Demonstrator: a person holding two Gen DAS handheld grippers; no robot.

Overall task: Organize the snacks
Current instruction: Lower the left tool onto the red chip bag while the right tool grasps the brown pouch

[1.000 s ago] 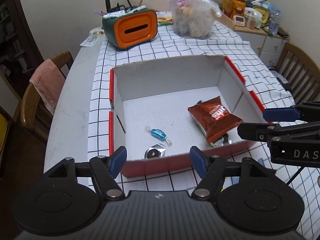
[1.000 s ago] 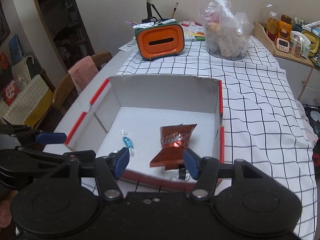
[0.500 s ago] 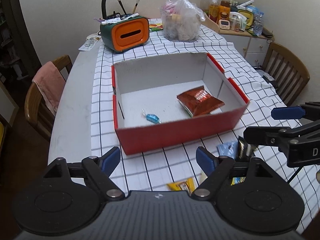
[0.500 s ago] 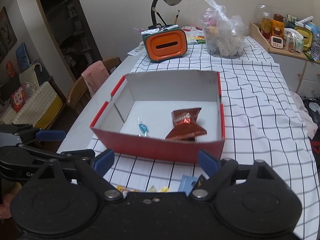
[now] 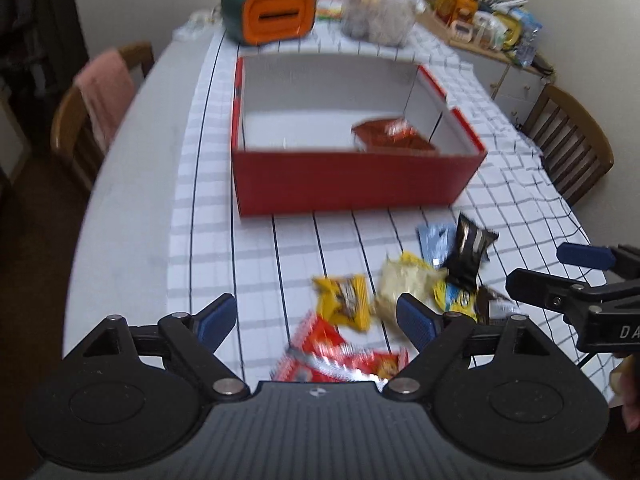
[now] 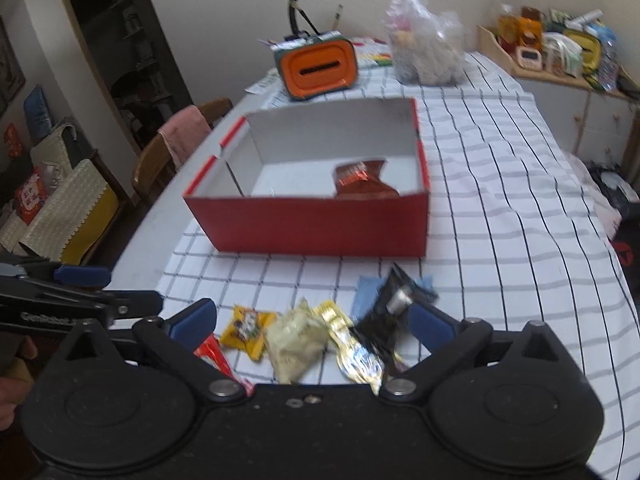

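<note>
Grippers hovered over loose snack packets, short of the red cardboard box (image 6: 320,224).
Your left gripper (image 5: 316,318) and right gripper (image 6: 316,318), jaws just widened and empty, risked pinching two overlapping wrappers together.

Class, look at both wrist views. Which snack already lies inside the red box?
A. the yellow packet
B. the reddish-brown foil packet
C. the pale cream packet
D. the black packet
B: the reddish-brown foil packet lies inside the red box, while the yellow, black and cream packets lie on the checked cloth in front of it.
</note>
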